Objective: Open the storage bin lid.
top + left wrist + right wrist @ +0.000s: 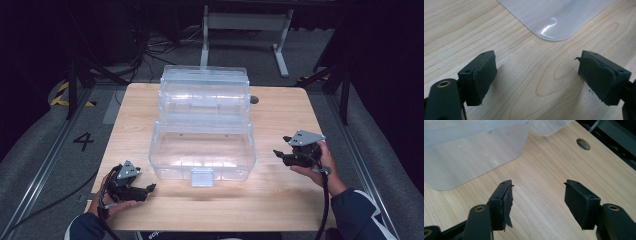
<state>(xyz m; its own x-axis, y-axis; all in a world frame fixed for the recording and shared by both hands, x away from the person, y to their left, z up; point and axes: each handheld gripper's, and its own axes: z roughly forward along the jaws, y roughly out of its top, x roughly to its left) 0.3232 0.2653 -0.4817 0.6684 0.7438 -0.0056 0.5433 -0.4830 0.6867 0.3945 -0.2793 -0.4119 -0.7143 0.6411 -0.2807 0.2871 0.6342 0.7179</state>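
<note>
From the high view, a clear plastic storage box (202, 131) stands mid-table on the wooden table (280, 200), its latch facing the near edge; the left gripper (148, 189) rests near its near-left corner, the right gripper (280, 150) to its right. A painted "4" (83, 141) marks the floor at the left. In the left gripper view, the jaws stand apart over bare wood, a corner of the box just beyond. In the right gripper view, the jaws are apart with nothing between them, the box at far left, and a round hole (583, 144) in the tabletop.

Ahead of the matt black left gripper (148, 189), a glossy clear plastic box (202, 150) is gleaming on the smooth pale wood table (280, 200).
</note>
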